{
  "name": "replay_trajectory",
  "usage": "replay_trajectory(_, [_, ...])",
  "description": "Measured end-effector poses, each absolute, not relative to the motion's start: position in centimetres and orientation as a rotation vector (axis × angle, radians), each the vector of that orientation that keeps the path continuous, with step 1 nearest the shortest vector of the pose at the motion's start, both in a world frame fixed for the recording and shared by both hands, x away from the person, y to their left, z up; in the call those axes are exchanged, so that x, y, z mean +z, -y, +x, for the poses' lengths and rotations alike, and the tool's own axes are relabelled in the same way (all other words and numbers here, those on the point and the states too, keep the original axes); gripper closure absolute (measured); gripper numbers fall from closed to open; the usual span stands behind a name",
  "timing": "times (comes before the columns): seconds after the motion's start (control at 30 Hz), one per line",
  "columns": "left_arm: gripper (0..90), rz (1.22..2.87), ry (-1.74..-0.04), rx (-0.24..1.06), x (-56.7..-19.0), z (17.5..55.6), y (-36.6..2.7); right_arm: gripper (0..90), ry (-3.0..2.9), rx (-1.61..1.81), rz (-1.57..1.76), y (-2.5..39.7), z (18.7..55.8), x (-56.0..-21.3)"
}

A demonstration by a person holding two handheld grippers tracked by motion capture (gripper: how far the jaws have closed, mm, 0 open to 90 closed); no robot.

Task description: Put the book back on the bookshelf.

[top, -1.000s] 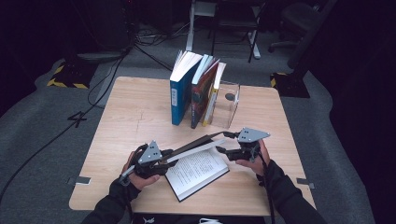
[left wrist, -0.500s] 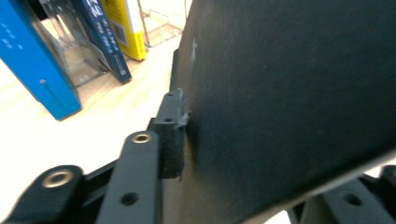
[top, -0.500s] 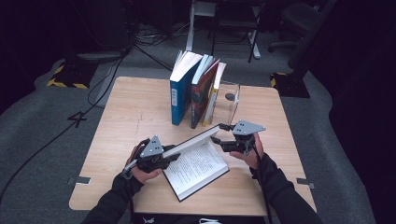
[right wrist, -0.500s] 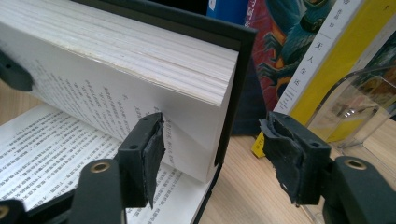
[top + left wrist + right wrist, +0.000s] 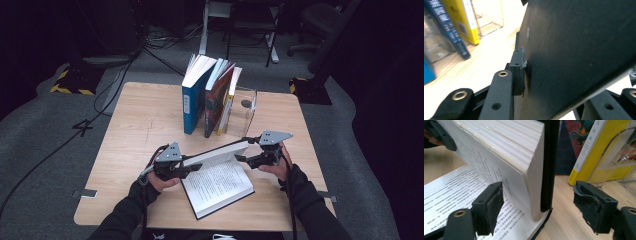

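An open book (image 5: 220,182) lay at the table's (image 5: 135,120) near edge, one half raised on edge. The left gripper (image 5: 187,169) was clamped on its black cover; the right gripper (image 5: 241,150) was spread around the raised pages, not touching. Upright books (image 5: 210,95) and a clear stand (image 5: 242,112) stood just behind.

Bench (image 5: 140,115): light wood | upright books (image 5: 212,95): blue, dark and yellow, leaned together at the far edge | clear holder (image 5: 243,112): set just beside them (see-through) | floor: grey carpet, cables trailed
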State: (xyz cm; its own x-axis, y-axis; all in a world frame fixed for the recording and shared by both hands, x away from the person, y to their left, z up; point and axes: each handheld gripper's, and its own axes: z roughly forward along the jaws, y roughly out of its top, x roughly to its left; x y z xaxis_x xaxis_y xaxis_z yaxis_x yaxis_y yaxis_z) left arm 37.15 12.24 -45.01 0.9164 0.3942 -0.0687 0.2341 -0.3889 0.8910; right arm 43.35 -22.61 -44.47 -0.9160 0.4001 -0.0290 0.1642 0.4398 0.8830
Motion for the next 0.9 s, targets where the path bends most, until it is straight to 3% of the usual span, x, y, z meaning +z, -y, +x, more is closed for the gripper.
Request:
replay_trajectory(0.43, [64.0, 2.059, -0.392, 0.16, -44.2, 39.3, -11.8, 43.0, -2.439, 1.487, 0.414, 22.9, 42.2, -43.9])
replay_trajectory(0.5, [60.0, 2.078, -0.42, 0.175, -44.0, 39.4, -12.0, 47.5, -2.439, 1.493, 0.408, 23.0, 42.1, -43.9])
replay_trajectory(0.6, [47.0, 2.103, -0.466, 0.218, -43.8, 39.6, -12.4, 53.9, -2.446, 1.49, 0.371, 23.1, 41.7, -43.9])
replay_trajectory(0.73, [46.1, 2.137, -0.488, 0.284, -43.7, 39.5, -12.8, 63.1, -2.481, 1.475, 0.264, 22.7, 41.0, -43.7])
replay_trajectory(0.9, [39.4, 2.18, -0.511, 0.374, -43.2, 38.9, -12.8, 66.3, -2.478, 1.435, 0.205, 21.7, 40.3, -43.5])
